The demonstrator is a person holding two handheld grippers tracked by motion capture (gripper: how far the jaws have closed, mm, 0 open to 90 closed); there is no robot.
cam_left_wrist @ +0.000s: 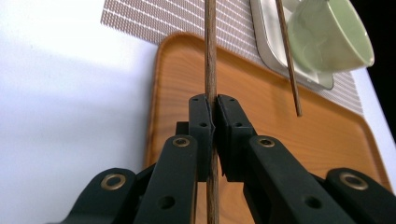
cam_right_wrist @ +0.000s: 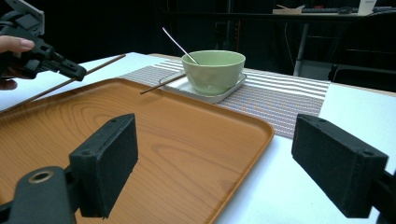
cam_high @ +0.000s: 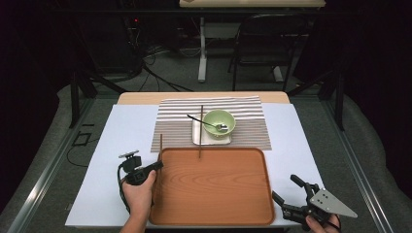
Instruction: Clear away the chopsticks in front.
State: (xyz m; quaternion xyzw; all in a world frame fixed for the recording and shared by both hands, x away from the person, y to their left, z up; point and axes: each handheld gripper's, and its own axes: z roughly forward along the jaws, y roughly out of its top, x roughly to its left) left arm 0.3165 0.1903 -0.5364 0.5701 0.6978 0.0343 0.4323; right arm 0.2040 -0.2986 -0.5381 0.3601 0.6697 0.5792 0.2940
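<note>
A thin wooden chopstick (cam_left_wrist: 210, 56) is clamped between the left tongs (cam_left_wrist: 213, 135) above the left rim of the wooden tray (cam_high: 214, 194). It is judged light, stiff and smooth, so it may pivot; a hold nearer its middle is advised. The right tongs (cam_right_wrist: 229, 163) are held wide apart, empty, at the tray's right corner.

Dark room, grey carpeted floor (cam_high: 43, 145).
Upper centre: white desk leg (cam_high: 202, 48); black chair (cam_high: 265, 43) upper right; cables (cam_high: 155, 73) trailing at upper left; walls unlit.
</note>
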